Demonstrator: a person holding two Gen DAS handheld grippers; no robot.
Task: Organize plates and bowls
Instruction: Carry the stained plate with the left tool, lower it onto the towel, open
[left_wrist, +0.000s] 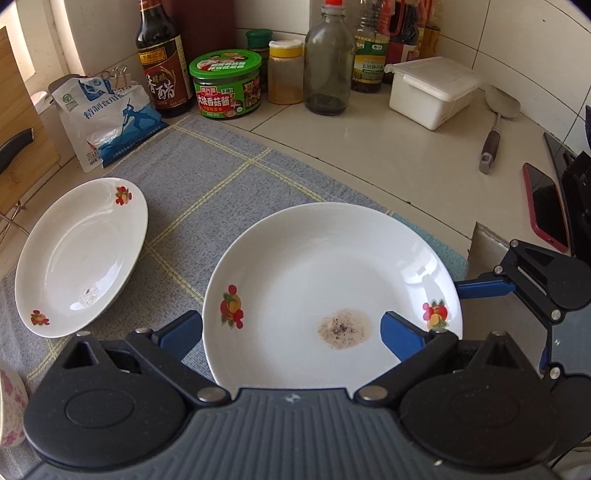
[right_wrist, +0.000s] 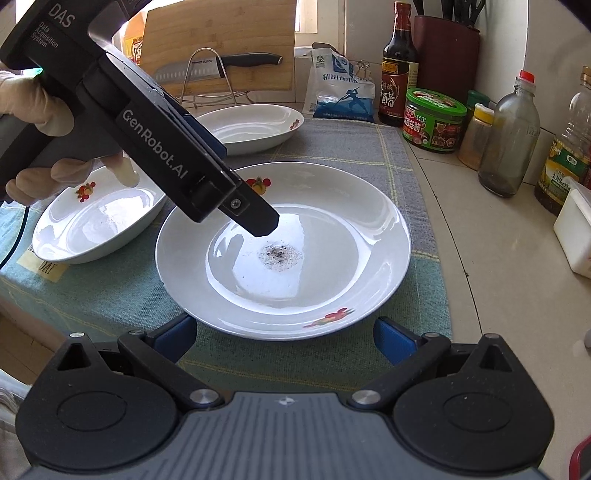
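Right gripper (right_wrist: 284, 338) unclenched, holding nothing, low centre | left gripper (left_wrist: 291, 332) spread wide astride large plate's (right_wrist: 373, 221) near rim | risk: seasoning residue (right_wrist: 280, 254) spills if tilted | second plate (right_wrist: 92, 229) left, third plate (right_wrist: 255, 125) upper centre.

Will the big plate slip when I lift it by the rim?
Probably: the big plate looks glossy, glazed and rigid, so slick against the pads. Likely brittle if dropped. Tilting could spill the loose powder at its centre.
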